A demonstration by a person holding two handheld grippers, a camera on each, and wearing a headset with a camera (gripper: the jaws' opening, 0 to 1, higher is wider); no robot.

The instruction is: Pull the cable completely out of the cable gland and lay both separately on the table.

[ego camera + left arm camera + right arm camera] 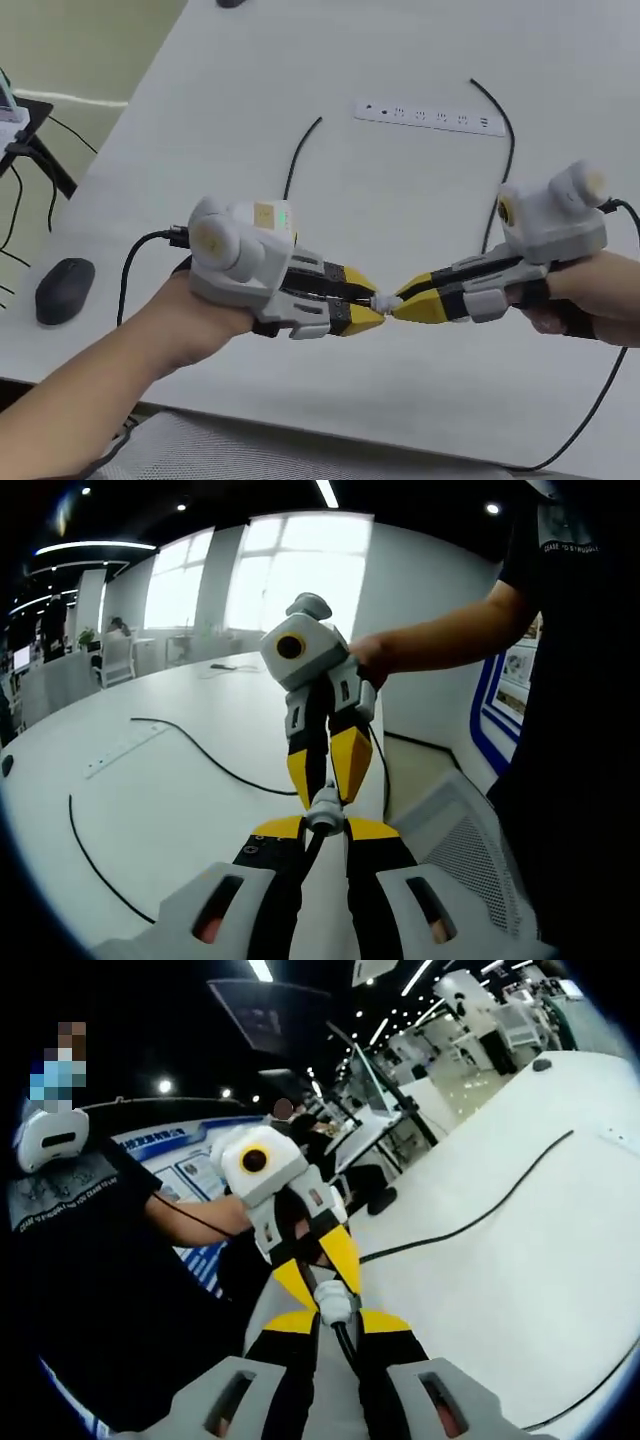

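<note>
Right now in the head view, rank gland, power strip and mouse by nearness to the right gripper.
1. Gland: at the right gripper tips.
2. Power strip: straight beyond it.
3. Mouse: far left, past the left gripper.

Gland (335,1301) sits between right gripper (338,1324) and left gripper (321,1282).

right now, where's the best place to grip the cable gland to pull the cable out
Pinch the cable gland across its round grey body, coming end-on opposite the black cable; the cable leaves along that axis, so it probably slides straight out.
</note>
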